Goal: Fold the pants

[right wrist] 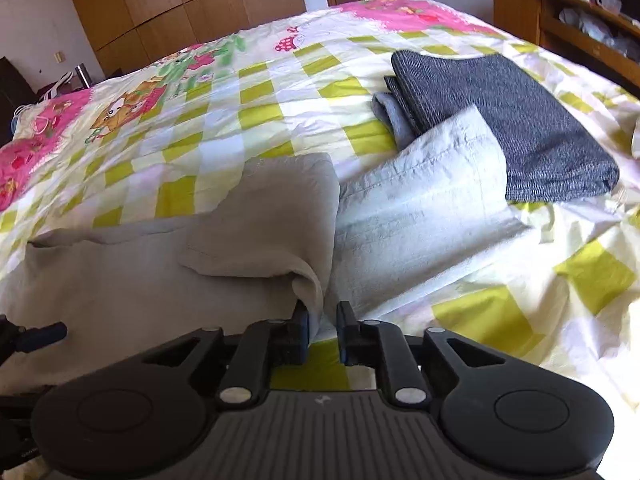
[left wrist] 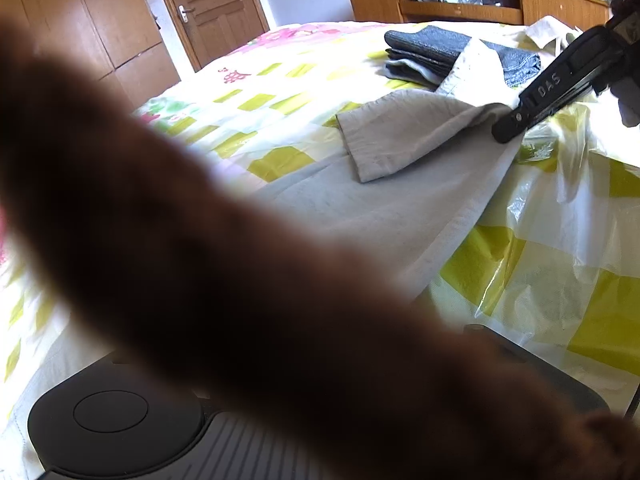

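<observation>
Pants: the light grey pants lie spread on the bed, 1 leg running away toward the dark folded stack, the other doubled back on itself.
Handling: thin, soft, limp cloth by the look of it; it should sag from any pinch, so hems and fold edges are the sensible holds.
Long axis: roughly from the near edge of the bed out toward the stack; the flat leg's hem rests against that stack.
Right gripper: narrowly open, a ridge of cloth between the jaws, the right pad apparently clear of it.
Left gripper: a blurred dark shape covers its fingers; I cannot tell its state.
Surroundings: wooden wardrobe and shelf unit beyond the bed.
</observation>
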Tool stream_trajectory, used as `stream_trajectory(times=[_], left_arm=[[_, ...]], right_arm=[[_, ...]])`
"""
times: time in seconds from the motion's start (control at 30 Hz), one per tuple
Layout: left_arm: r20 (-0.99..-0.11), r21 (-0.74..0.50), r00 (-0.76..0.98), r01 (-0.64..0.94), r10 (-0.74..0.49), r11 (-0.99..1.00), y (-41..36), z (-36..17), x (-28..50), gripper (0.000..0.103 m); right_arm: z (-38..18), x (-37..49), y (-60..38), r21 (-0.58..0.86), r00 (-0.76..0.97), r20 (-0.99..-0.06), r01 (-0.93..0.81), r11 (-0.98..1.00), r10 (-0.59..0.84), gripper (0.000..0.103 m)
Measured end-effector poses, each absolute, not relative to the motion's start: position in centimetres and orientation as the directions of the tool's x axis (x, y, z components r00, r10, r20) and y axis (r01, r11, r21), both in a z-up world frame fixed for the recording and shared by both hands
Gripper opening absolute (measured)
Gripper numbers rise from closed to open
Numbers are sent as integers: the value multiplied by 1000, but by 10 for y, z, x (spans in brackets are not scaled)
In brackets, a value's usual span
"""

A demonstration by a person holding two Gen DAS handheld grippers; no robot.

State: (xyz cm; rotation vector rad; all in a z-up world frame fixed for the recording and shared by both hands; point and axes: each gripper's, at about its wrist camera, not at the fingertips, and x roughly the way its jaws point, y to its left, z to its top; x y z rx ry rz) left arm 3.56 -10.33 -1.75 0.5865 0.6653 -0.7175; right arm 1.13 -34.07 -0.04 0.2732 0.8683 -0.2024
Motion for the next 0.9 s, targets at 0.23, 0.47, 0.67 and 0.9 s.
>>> stream_trajectory(times=[0.23,0.47,0.67,0.9], left_arm=[[-719,224,571,730,-397,645,-111,-19,42,50],[-714,181,563,723,-416,667,-107,-20,44,50],[-709,151,553,725,-437,672,-103,-23,47,50],[-708,130,548,721,-445,680,-101,-23,51,50]], right_arm=[[10,10,-295,-284,725,-646,62,957,-239,52],[-34,50,-237,-557,747,-632,-250,792,-208,59],[-44,59,-215,-596,745,-640,-322,736,-192,59],[-52,85,-221,-507,690,-702,-312,804,-175,32]])
